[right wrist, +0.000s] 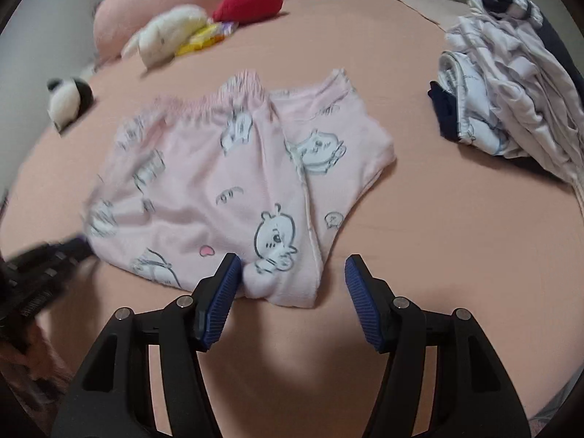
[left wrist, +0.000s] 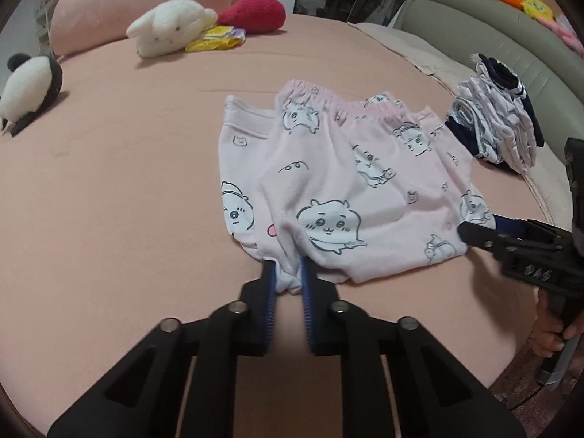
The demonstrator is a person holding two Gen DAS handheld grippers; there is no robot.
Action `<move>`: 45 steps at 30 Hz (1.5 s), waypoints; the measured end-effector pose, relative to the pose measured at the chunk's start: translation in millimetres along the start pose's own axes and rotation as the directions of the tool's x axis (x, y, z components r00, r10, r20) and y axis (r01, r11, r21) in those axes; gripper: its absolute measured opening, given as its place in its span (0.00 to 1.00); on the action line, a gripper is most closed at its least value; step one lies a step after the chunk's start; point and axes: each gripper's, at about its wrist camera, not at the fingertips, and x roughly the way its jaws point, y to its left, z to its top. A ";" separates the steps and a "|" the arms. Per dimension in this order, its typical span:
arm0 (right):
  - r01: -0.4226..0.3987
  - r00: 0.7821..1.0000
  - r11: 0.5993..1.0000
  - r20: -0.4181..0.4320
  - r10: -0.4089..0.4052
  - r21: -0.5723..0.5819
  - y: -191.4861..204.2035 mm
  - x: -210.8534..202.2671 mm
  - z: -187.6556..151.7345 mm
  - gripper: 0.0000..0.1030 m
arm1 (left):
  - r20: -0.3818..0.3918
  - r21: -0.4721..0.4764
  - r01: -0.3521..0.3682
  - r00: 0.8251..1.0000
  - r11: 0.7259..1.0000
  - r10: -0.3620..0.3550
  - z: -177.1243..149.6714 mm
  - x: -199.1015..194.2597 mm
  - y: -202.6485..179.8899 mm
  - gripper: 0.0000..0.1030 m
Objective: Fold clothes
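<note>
The pink printed shorts [left wrist: 339,186] lie on the bed [left wrist: 127,189], elastic waistband on the far side and hem edge toward both tools, with another pink printed piece showing from under them on the side toward the panda plush [left wrist: 29,87]; whether that is a folded-under leg or a second garment cannot be told. The long axis of the shorts runs side to side across both views.

The left gripper [left wrist: 288,273] has its jaws nearly closed on a bunched bit of the near hem, at the end toward the panda plush; the right gripper [right wrist: 292,273] sits at the hem's other end, toward the crumpled white-and-navy pile [right wrist: 511,84], its jaws wide apart and holding nothing, one pad touching the fabric.

Both tools are at the hem; the left alone has cloth.
</note>
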 end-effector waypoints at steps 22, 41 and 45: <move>-0.037 0.993 0.989 0.110 0.053 -0.143 8.0 -29.4 44.7 0.58 | 0.074 -0.042 0.093 0.993 0.995 -0.090 31.0 -13.3 21.9 0.38; -0.105 0.989 0.987 0.095 0.116 -0.119 12.9 6.7 73.3 0.57 | 0.042 0.102 0.021 0.999 0.995 -0.026 80.3 22.0 -22.4 0.41; -0.087 0.994 0.972 0.044 0.098 -0.217 45.4 30.1 72.2 0.56 | -0.030 0.160 -0.015 0.999 0.987 0.020 84.5 53.4 -28.3 0.40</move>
